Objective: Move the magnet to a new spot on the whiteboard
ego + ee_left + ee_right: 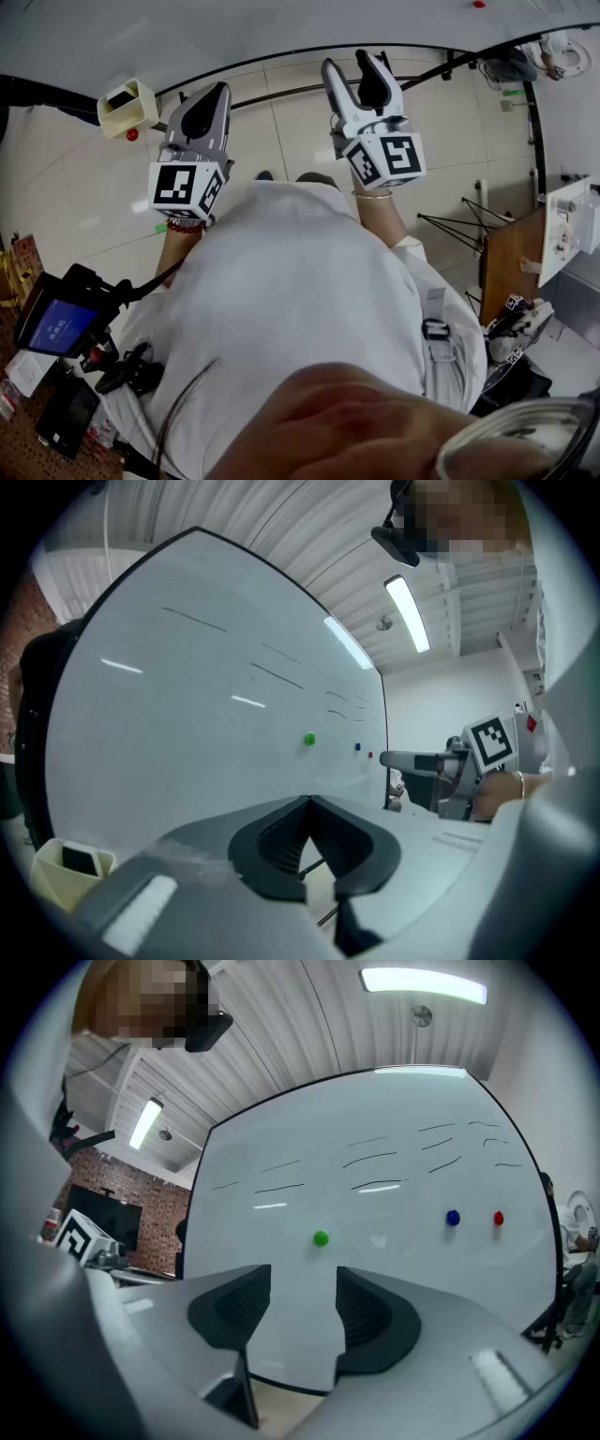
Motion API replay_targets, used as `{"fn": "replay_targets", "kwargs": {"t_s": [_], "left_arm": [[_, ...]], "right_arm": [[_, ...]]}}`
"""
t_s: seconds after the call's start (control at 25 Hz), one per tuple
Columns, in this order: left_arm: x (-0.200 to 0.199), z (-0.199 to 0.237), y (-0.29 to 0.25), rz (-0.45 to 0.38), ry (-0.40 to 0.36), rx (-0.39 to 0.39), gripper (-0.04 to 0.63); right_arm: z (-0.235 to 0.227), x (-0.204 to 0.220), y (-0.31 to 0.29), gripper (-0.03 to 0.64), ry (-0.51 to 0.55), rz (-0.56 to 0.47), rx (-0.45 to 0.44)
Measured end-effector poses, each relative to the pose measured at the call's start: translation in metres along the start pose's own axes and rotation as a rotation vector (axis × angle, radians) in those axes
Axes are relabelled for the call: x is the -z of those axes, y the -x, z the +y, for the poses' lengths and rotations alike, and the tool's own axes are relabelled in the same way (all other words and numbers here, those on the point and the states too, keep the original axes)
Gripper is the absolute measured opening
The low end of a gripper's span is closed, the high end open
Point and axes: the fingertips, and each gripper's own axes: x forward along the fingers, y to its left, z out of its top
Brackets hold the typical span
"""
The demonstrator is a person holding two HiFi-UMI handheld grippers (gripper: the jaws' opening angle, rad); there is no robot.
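The whiteboard stands ahead of both grippers. A small green magnet sits on it, just above the gap of my right gripper, which is open and empty, still short of the board. A blue magnet and a red magnet lie further right. In the left gripper view the green magnet is off to the right on the slanted board. My left gripper is shut on nothing. In the head view both grippers, left and right, are raised before the person's chest.
A cream tray hangs at the board's left edge, with a red dot under it. A small screen and gear lie at lower left. A wooden table and a black stand are at the right.
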Motion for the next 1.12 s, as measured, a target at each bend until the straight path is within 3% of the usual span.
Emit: {"fn": "replay_targets", "kwargs": {"t_s": [0.28,0.52,0.68,1.12], "left_arm": [[-0.005,-0.014,-0.006,-0.011,-0.003,0.008,0.006],[-0.006,-0.006,-0.006,-0.014,0.008,-0.025,0.006],[-0.006,-0.001,-0.006,-0.016,0.014,-0.049,0.006],[0.000,-0.008,-0.007,0.005,0.020,-0.024,0.006]], "right_arm": [[0.000,-0.043,-0.055,0.215,0.162,-0.023,0.033],[-0.006,-0.044,-0.091,0.215,0.191,0.007,0.112],[-0.002,-0.041,-0.104,0.215,0.204,0.026,0.120],[-0.006,-0.048,-0.103,0.181,0.244,0.020,0.146]]}}
